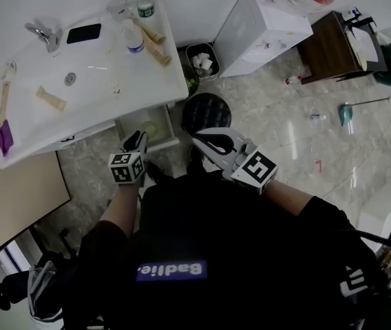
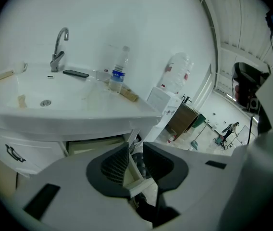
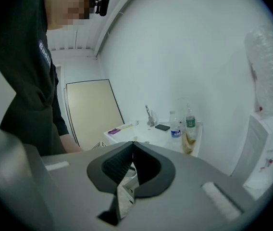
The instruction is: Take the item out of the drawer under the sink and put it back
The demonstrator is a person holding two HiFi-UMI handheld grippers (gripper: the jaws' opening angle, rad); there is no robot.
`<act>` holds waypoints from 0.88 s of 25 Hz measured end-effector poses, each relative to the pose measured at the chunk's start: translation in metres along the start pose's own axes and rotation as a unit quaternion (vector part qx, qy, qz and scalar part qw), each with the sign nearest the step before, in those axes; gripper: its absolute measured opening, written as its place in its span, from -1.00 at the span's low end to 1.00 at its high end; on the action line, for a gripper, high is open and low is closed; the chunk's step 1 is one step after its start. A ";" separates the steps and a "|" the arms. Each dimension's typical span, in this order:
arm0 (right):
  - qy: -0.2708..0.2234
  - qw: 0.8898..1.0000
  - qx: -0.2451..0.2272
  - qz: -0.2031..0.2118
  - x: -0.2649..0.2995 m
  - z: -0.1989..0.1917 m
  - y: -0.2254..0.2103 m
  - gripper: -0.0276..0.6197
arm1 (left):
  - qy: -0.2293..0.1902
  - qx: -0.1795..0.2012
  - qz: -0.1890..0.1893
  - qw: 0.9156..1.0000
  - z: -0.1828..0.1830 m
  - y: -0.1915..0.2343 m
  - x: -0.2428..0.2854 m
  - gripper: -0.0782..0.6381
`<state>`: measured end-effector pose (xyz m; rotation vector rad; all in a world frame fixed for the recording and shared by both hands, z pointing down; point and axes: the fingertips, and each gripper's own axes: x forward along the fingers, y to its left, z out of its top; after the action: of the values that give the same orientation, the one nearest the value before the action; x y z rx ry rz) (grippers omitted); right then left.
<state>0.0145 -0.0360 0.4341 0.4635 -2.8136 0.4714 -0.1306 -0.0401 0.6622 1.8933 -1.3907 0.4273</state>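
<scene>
The white drawer (image 1: 173,125) under the sink (image 1: 140,88) stands pulled out; a pale green round item (image 1: 149,128) lies inside it. My left gripper (image 1: 138,138) hovers at the drawer's front edge. In the left gripper view its jaws (image 2: 135,147) stand apart, with the drawer's white rim (image 2: 137,176) in the gap and the pads not pressing on it. The open drawer (image 2: 95,144) shows below the basin (image 2: 79,114). To the right, over the black stool, my right gripper (image 1: 200,139) is shut and empty, its tips (image 3: 131,144) touching.
A tap (image 1: 44,34), a phone (image 1: 84,33), bottles (image 1: 133,36) and wooden pieces lie on the sink top. A black round stool (image 1: 206,110) stands beside the drawer, a small bin (image 1: 202,61) behind it. Farther right are a white cabinet (image 1: 264,26) and a brown desk (image 1: 330,47).
</scene>
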 end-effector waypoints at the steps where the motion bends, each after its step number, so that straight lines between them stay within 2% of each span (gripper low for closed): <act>1: 0.001 1.000 0.001 -0.001 0.001 -0.001 -0.001 -0.91 | 0.006 0.000 0.003 1.000 -0.004 0.003 0.003 -0.57; 10: 0.018 0.999 0.018 -0.029 -0.006 -0.021 -0.014 -0.91 | 0.082 -0.010 0.017 0.996 -0.044 0.030 0.040 -0.45; 14: 0.026 0.998 0.027 -0.042 -0.011 -0.030 -0.020 -0.91 | 0.112 -0.003 0.040 0.993 -0.058 0.050 0.059 -0.38; 22: 0.051 0.996 0.048 -0.054 -0.017 -0.051 -0.031 -0.91 | 0.173 0.009 0.065 0.983 -0.087 0.074 0.096 -0.36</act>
<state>0.0507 -0.0410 0.4847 0.5912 -2.6612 0.5912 -0.1517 -0.0523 0.8093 1.6500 -1.2802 0.7953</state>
